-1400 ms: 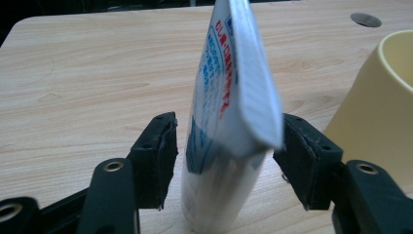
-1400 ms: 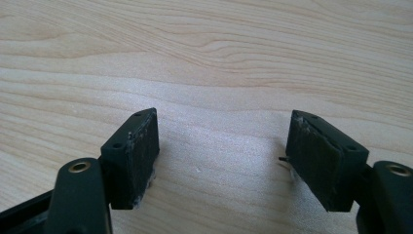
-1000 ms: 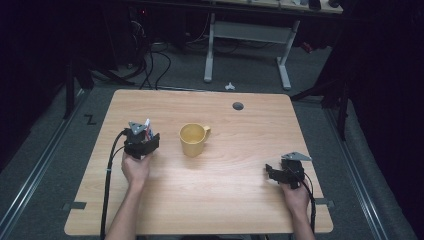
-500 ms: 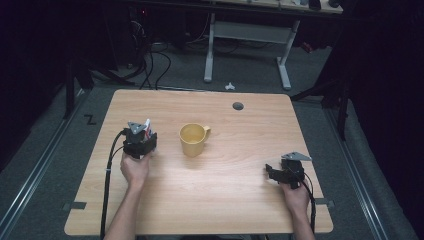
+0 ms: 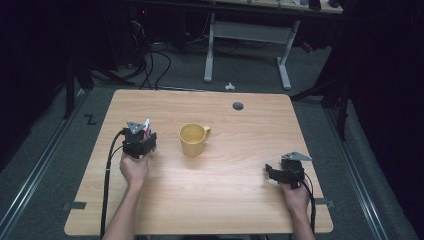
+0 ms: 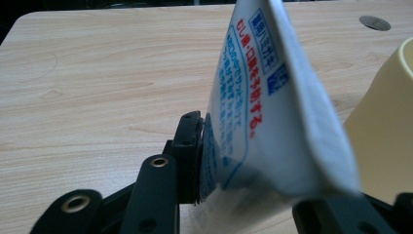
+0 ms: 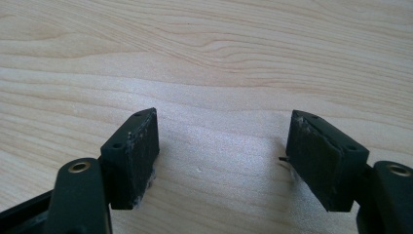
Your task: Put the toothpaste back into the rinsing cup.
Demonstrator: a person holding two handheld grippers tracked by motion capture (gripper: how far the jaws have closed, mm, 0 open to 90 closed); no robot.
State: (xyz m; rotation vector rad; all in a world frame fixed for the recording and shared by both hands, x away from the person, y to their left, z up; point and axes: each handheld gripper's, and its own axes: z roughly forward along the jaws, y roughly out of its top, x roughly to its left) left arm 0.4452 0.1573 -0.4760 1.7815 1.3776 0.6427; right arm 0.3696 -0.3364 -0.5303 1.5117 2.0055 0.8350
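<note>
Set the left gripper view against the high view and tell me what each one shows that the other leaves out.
Left gripper view: the red and blue print on the white tube, and the left gripper with a pad pressed to its side; its jaws have just been closing.

High view: both hands, the right gripper resting open, the mug's handle, floor and desk legs.

Both: tube, yellow mug, wooden table, grommet hole.

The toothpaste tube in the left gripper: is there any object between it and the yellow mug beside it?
Nothing visible does. The left gripper holds the toothpaste tube, its jaws just closed onto it, and bare table lies between it and the yellow mug.
</note>
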